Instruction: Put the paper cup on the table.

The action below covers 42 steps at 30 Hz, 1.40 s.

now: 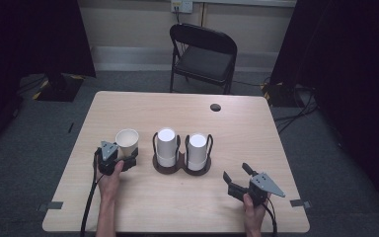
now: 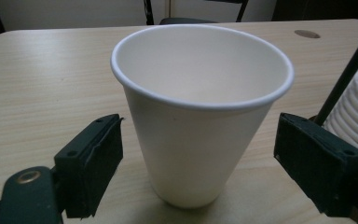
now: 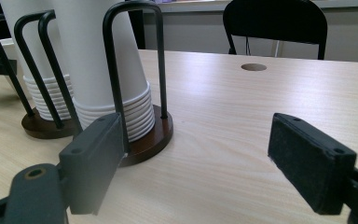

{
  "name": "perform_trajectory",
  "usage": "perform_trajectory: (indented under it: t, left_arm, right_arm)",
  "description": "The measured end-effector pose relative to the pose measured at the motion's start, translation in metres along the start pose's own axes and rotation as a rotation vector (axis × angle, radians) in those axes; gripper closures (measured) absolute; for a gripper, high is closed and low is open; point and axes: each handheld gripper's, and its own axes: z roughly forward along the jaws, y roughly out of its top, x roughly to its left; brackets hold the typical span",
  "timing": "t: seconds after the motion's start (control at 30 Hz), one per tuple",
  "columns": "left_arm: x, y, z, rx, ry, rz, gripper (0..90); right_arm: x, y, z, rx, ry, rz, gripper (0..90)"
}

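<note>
Near the table's front edge, our left gripper [image 2: 198,154], jaws spread, straddles the upright paper cup [image 2: 200,107], not yet gripped.

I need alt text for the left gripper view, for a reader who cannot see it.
An upright, empty white paper cup stands on a light wooden table between the open black jaws of the left tool, which do not touch it. A stack of white cups shows at the right edge.

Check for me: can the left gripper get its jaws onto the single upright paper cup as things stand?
Probably yes. The left gripper already has its jaws open on either side of the paper cup, with gaps showing on both sides and nothing between them. The stacked cups stand just to one side.
</note>
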Motion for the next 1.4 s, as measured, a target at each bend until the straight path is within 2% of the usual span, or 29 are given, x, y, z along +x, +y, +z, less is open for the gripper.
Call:
perform_trajectory:
  t: [0.03, 0.13, 0.4, 0.5, 0.53, 0.63, 0.7, 0.77, 1.0, 1.07, 1.2, 1.27, 1.4]
  left_arm:
    - [-0.002, 0.000, -0.002, -0.013, -0.007, -0.001, 15.6]
    - [-0.004, 0.001, -0.007, -0.003, 0.005, 0.024, 15.6]
    - [-0.012, 0.001, -0.020, -0.029, -0.014, 0.010, 15.8]
    - [-0.019, -0.001, -0.028, -0.036, -0.046, 0.022, 15.9]
    - [-0.022, -0.001, -0.029, -0.038, -0.039, 0.021, 15.9]
    - [-0.027, -0.002, -0.035, -0.049, -0.066, 0.017, 16.1]
    - [-0.032, -0.002, -0.039, -0.047, -0.063, 0.023, 16.1]
    - [-0.036, -0.002, -0.045, -0.046, -0.097, -0.001, 17.1]
    - [-0.055, -0.003, -0.062, -0.068, -0.122, 0.028, 17.5]
    - [-0.061, -0.003, -0.066, -0.074, -0.120, 0.038, 17.2]
    - [-0.074, -0.007, -0.074, -0.083, -0.081, 0.053, 17.3]
    - [-0.079, -0.012, -0.077, -0.091, -0.079, 0.045, 16.9]
    - [-0.087, -0.021, -0.077, -0.069, -0.103, 0.059, 16.3]
  right_arm:
    - [0.000, 0.000, 0.000, -0.001, -0.001, -0.001, 17.5]
    - [0.000, 0.000, 0.000, -0.002, -0.003, -0.001, 17.5]
    - [0.000, 0.000, 0.000, -0.003, -0.005, -0.001, 17.5]
    - [0.000, 0.000, -0.001, -0.006, -0.005, 0.001, 17.5]
    - [0.000, 0.000, -0.001, -0.009, -0.007, 0.003, 17.5]
    - [0.000, 0.000, -0.001, -0.013, -0.008, 0.001, 17.5]
    - [0.000, 0.000, -0.001, -0.013, -0.007, 0.003, 17.5]
    - [0.000, -0.001, -0.001, -0.015, -0.008, 0.001, 17.5]
    - [0.000, -0.001, -0.002, -0.019, -0.009, 0.007, 17.5]
    - [0.000, -0.001, -0.002, -0.019, -0.008, 0.008, 17.5]
    - [0.000, -0.001, -0.002, -0.020, -0.007, 0.008, 17.5]
    - [0.000, -0.001, -0.002, -0.020, -0.008, 0.009, 17.5]
    - [0.000, -0.001, -0.002, -0.021, -0.011, 0.006, 17.5]
